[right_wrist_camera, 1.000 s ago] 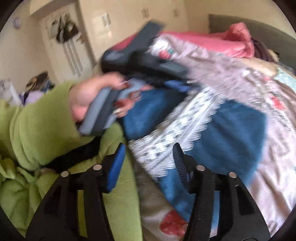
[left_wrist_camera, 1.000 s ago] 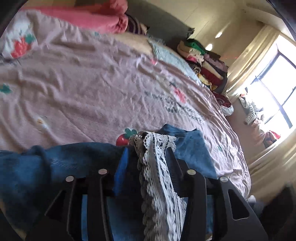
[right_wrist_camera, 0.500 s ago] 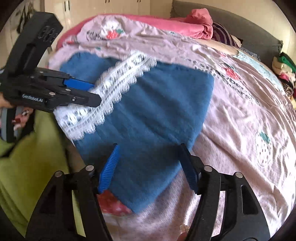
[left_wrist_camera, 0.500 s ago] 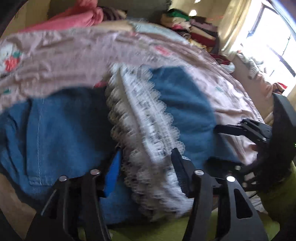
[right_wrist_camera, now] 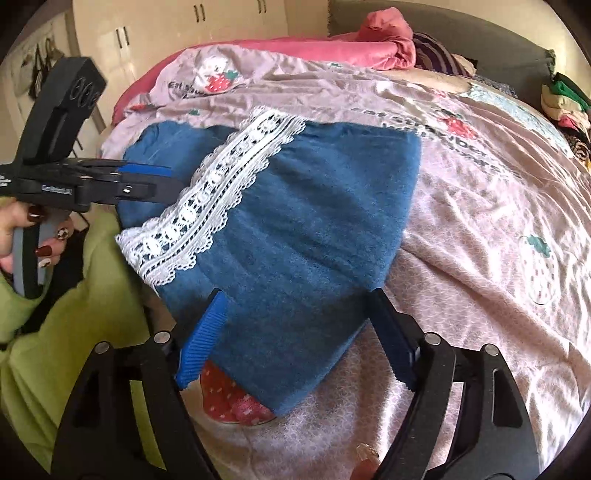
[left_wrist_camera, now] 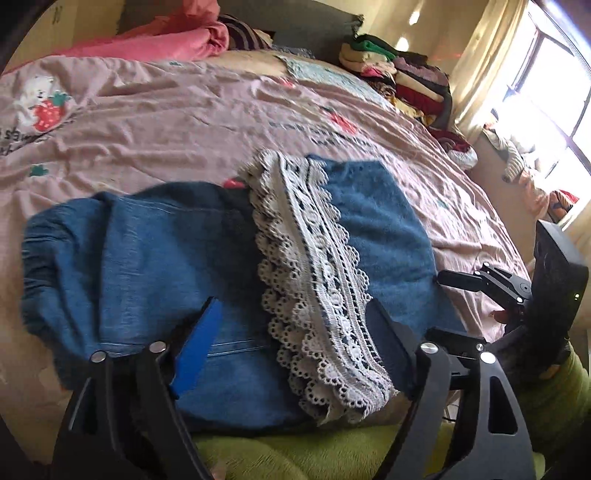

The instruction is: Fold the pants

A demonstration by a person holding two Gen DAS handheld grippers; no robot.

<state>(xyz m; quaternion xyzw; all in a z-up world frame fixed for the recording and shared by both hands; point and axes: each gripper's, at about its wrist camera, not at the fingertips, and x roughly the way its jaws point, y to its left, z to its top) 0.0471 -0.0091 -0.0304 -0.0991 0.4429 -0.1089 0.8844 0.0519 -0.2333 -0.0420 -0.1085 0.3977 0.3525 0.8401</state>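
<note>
Blue pants [left_wrist_camera: 147, 266] with a white lace trim [left_wrist_camera: 317, 295] lie folded on the pink strawberry bedspread [left_wrist_camera: 184, 122], near its front edge. My left gripper [left_wrist_camera: 293, 306] hovers over them; its jaws are opening, and the lace runs between the fingers without the pads pressing on it. My right gripper [right_wrist_camera: 295, 295] hangs over the right part of the pants [right_wrist_camera: 314, 206], jaws also opening, holding nothing. From the right wrist view the left gripper [right_wrist_camera: 147, 177] reaches in from the left beside the lace [right_wrist_camera: 221, 184]. The right gripper [left_wrist_camera: 461, 280] shows at the right edge of the left wrist view.
A pink blanket [left_wrist_camera: 166, 40] is bunched at the head of the bed. A stack of folded clothes [left_wrist_camera: 399, 70] stands at the far right by the curtained window [left_wrist_camera: 546, 74]. A person's green sleeve [right_wrist_camera: 74, 314] fills the near left; wardrobe doors [right_wrist_camera: 166, 33] stand behind.
Both grippers have opened wider. The left one let go of the lace trim, and the pants now lie spread on the bed. The right view swung from the green sleeve onto the pants.
</note>
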